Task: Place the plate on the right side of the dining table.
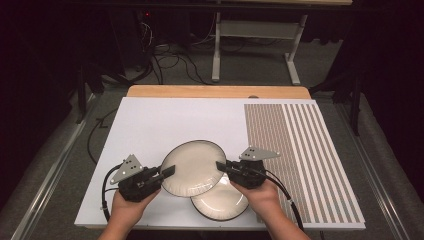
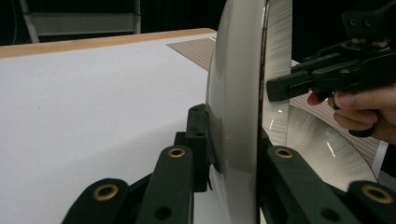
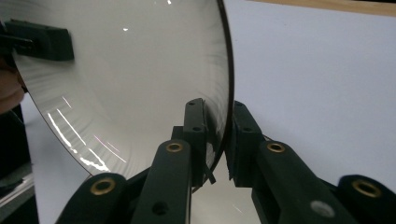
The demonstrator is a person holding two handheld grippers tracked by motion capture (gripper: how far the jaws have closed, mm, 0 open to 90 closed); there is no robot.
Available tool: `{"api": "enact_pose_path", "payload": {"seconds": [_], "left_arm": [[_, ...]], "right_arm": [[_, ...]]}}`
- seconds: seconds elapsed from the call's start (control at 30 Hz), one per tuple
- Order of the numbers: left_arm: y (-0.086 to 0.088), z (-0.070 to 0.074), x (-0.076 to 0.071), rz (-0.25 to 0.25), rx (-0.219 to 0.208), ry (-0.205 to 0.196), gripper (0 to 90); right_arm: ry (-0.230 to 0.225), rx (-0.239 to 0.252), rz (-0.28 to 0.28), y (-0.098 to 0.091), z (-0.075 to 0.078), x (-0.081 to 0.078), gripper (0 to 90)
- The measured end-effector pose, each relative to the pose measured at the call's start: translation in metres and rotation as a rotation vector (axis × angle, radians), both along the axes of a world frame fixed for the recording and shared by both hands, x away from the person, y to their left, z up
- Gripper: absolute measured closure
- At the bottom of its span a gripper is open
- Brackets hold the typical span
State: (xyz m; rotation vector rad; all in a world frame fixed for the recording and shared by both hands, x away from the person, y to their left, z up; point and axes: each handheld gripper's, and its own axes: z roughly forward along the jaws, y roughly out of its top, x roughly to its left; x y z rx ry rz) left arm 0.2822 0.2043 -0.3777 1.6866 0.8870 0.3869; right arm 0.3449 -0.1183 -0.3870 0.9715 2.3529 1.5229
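Note:
A cream plate with a dark rim (image 1: 192, 167) is lifted and tilted above the white board, partly over a second, similar plate (image 1: 222, 202) that lies flat near the front edge. My left gripper (image 1: 169, 171) is shut on the raised plate's left rim. In the left gripper view the plate (image 2: 233, 116) stands edge-on between my jaws (image 2: 233, 140), and the flat plate (image 2: 322, 149) lies beyond it. My right gripper (image 1: 221, 166) grips the opposite rim. In the right gripper view its jaws (image 3: 219, 135) pinch the plate's edge (image 3: 140, 70).
The plates are over a white board (image 1: 165, 120) on a wooden table. A striped mat (image 1: 300, 150) covers the board's right part. Cables and a metal table frame (image 1: 255, 45) stand on the floor behind. The board's front edge is close to the flat plate.

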Motion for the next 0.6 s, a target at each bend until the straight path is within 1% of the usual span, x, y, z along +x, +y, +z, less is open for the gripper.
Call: {"api": "enact_pose_path", "payload": {"seconds": [0.03,0.07,0.1,0.17,0.2,0.27,0.3,0.33,0.47,0.53,0.6], "left_arm": [[0.000,0.000,0.000,0.002,-0.009,0.005,78.9],[-0.001,0.001,-0.001,0.004,-0.014,0.006,79.5],[-0.004,0.002,-0.003,0.012,-0.002,-0.022,79.8],[-0.008,0.003,-0.004,0.012,0.011,-0.031,79.9],[-0.009,0.003,-0.004,0.012,0.014,-0.029,79.9],[-0.010,0.004,-0.002,0.011,0.003,-0.022,79.9],[-0.010,0.005,-0.001,0.012,-0.013,-0.019,79.8],[-0.011,0.007,0.000,0.011,-0.018,-0.022,79.8],[-0.015,0.014,0.001,0.010,-0.028,-0.044,79.7],[-0.020,0.017,0.002,0.004,-0.023,-0.065,79.7],[-0.023,0.018,0.005,-0.003,-0.028,-0.065,79.6]], "right_arm": [[0.006,0.009,0.000,-0.001,0.001,0.000,83.4],[0.001,0.011,0.001,-0.002,0.002,0.000,84.1],[-0.003,0.013,-0.002,-0.003,0.003,-0.001,84.5],[-0.021,0.000,-0.005,-0.005,0.006,-0.002,84.8],[-0.017,-0.005,-0.004,-0.007,0.006,-0.002,85.0],[0.002,0.005,-0.005,-0.010,0.006,-0.001,85.2],[0.000,0.007,-0.004,-0.011,0.007,-0.001,85.4],[0.000,0.016,-0.007,-0.013,0.009,-0.002,85.8],[-0.023,0.040,-0.013,-0.019,0.018,-0.003,85.9],[-0.034,0.036,-0.022,-0.021,0.021,-0.003,85.8],[-0.038,0.038,-0.032,-0.026,0.024,-0.004,85.9]]}}
